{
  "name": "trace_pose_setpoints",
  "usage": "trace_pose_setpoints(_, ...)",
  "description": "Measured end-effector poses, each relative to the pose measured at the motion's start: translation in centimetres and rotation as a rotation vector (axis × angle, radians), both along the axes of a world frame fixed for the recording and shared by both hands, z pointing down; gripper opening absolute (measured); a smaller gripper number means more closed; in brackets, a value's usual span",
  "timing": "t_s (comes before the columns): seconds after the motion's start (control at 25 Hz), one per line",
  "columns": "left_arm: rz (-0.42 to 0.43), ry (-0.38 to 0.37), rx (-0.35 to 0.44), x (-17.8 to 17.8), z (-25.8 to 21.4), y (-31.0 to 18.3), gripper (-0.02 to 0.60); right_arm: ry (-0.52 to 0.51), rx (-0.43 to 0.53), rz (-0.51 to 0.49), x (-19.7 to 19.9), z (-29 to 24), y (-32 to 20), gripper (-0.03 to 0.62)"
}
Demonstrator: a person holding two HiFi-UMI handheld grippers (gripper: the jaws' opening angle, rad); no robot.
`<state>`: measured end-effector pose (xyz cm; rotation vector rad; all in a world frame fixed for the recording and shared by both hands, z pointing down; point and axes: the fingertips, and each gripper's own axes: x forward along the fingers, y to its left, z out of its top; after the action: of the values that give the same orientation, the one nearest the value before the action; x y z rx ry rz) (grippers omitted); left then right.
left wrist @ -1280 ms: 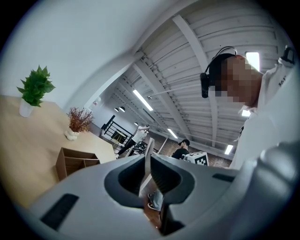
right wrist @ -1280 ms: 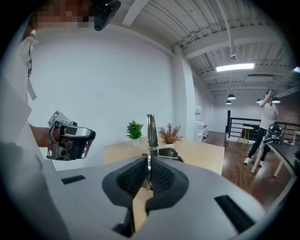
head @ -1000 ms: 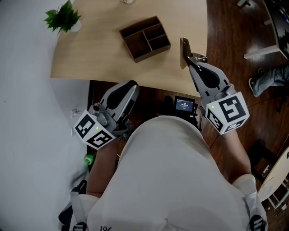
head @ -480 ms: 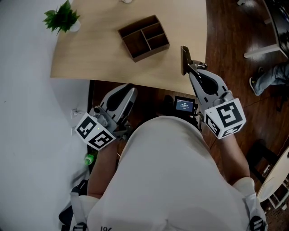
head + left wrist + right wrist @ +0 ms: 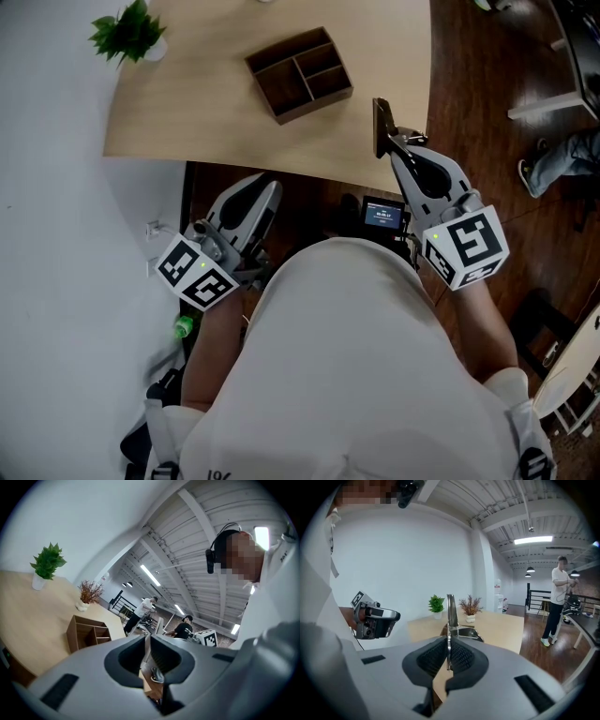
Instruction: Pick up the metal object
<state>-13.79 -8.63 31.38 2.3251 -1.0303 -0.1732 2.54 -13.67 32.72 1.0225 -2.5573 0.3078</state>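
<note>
One left gripper (image 5: 270,185), one right gripper (image 5: 394,141), one metal object (image 5: 379,122), one organizer (image 5: 265,87), one table (image 5: 206,103), two potted plants (image 5: 436,604) (image 5: 470,606).

We note a pale wooden table (image 5: 187,103) standing on a dark plank floor (image 5: 478,103). Three things sit on it:
- a dark wooden divided tray (image 5: 298,75), set askew
- a green potted plant (image 5: 131,33) at the left edge, well apart from the tray
- a reddish dried plant (image 5: 89,595) in a white pot, farther back
</note>
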Motion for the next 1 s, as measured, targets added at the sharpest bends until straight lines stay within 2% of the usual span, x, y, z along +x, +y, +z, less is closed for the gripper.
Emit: trace_pose_setpoints(1.0,0.020,0.011,-0.002,0.47,-0.25,0.23,0.017,0.017,0.009,-0.026,-0.95,-0.05,-0.35,0.005)
